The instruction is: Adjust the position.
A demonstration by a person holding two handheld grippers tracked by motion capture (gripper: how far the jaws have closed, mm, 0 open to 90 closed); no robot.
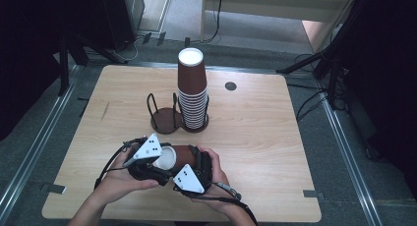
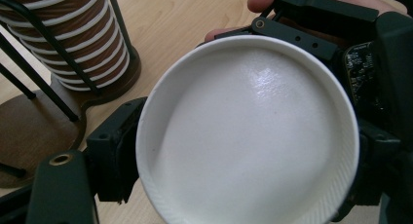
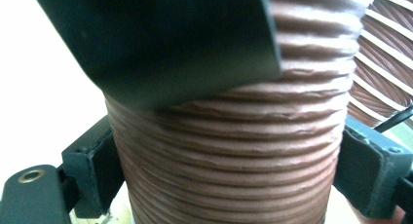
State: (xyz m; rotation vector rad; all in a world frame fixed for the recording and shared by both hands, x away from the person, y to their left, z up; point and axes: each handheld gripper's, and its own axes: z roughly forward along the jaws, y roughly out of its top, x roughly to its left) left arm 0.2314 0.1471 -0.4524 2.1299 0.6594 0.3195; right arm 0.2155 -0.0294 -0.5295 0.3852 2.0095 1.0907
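Currently both grippers are clamping one brown ribbed paper cup (image 1: pixel 183 157) sideways above the bench (image 1: pixel 255 137): right gripper (image 3: pixel 229 177) fingers are pressing its ribbed wall to steady it, left gripper (image 2: pixel 243 156) fingers are squeezing the rim at the white mouth. Likely separating nested cups, beside the wire cup holder (image 1: pixel 164 119) carrying the inverted stack (image 1: pixel 193 96).

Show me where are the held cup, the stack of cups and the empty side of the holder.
held cup (image 2: pixel 248 136), left gripper view, on its white inside.
stack of cups (image 1: pixel 192 96), high view, on the brown side wall.
empty holder side (image 1: pixel 164 120), high view, on its brown base disc.
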